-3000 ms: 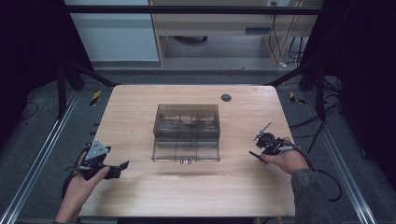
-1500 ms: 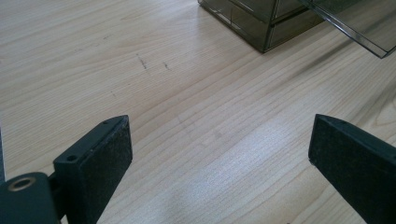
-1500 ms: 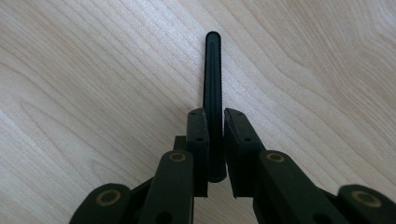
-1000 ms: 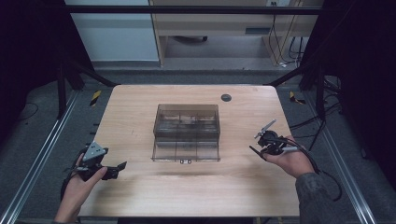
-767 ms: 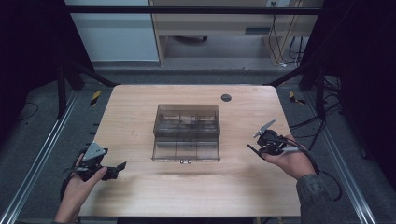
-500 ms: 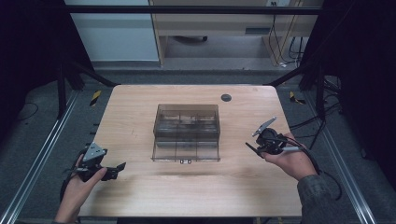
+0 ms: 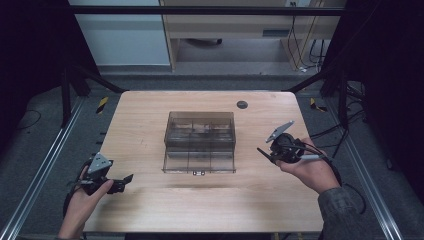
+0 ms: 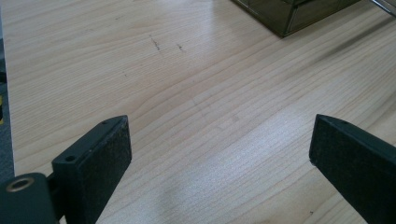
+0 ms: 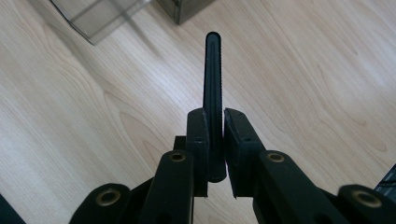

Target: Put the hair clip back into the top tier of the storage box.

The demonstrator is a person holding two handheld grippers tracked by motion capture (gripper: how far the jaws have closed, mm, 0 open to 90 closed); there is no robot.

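High view first: a wooden table [image 7: 150, 115] is sitting in a dark room, and a smoky see-through box [image 7: 200, 131] is standing near its middle. The box's lid [image 7: 199, 162] is lying flat on the table at the near side of the box. A small dark round disc [image 7: 242, 104] is lying on the wood beyond the box, toward the far right. The left gripper [image 7: 125, 180] is resting low by the near left edge of the table, well apart from the box, and a hand [image 7: 82, 202] is holding it. The right gripper [image 7: 265, 152] is sitting in the other hand [image 7: 310, 172], to the right of the box and near the lid's right end, not touching it. A thin black stick [image 7: 263, 153] is poking out from it toward the box.

Left gripper view: the two black pads [image 8: 100, 161] are standing wide apart with bare wood between them. A corner of the box [image 8: 299, 14] is peeking in at the top.

Right gripper view: the two pads [image 9: 198, 140] are pressing together on the thin black stick [image 9: 213, 84], which is standing straight up out of them. Behind it, the lid's corner [image 9: 100, 18] and the box's corner [image 9: 184, 9] are lying at the top, apart from the stick's tip.
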